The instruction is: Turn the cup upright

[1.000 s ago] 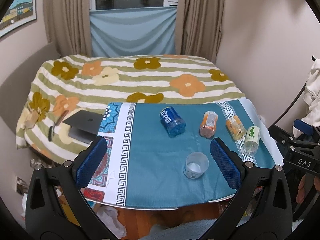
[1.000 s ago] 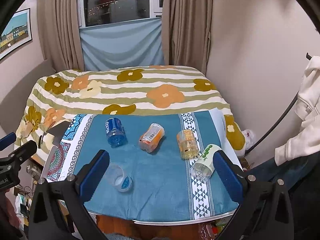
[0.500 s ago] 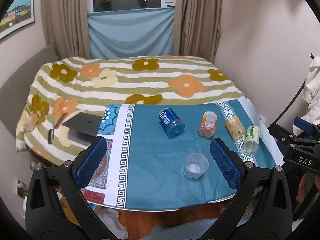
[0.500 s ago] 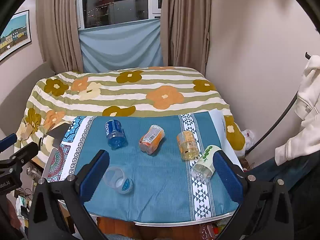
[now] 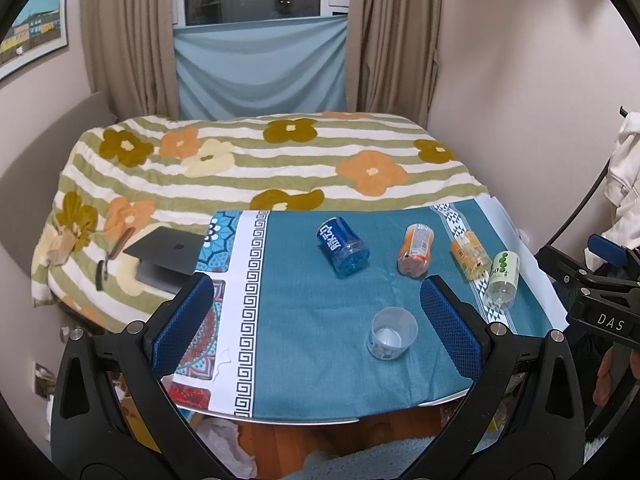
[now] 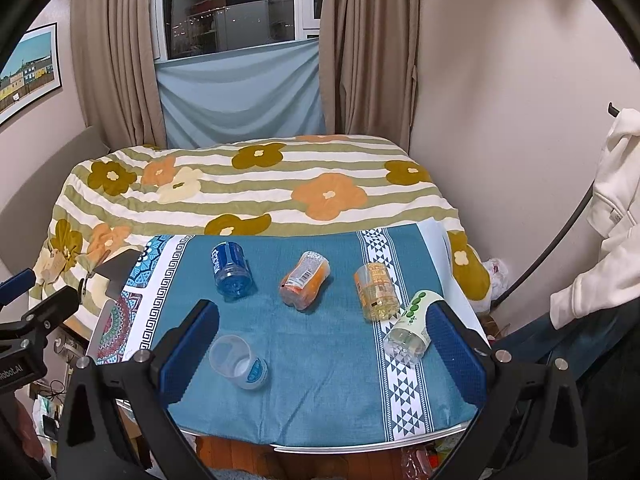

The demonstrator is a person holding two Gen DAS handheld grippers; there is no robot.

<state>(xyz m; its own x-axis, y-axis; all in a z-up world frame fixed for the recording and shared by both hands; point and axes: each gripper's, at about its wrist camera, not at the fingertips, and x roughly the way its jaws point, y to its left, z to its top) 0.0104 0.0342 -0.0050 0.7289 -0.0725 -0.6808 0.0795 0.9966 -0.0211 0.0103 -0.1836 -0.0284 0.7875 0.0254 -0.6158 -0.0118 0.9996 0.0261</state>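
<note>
Several cups lie on their sides on the teal tablecloth. A clear plastic cup lies near the front edge, its mouth toward me; it also shows in the right wrist view. Behind it lie a blue cup, an orange cup, an amber cup and a green-dotted cup. My left gripper is open and empty, held back from the table. My right gripper is open and empty too, above the front edge.
The table stands against a bed with a flowered striped blanket. A dark laptop lies on the bed at the left. A white garment hangs at the right. The right gripper's body shows at the left view's right edge.
Both grippers have drifted slightly; the views shift a little. The cups have not moved and both grippers stay open.
</note>
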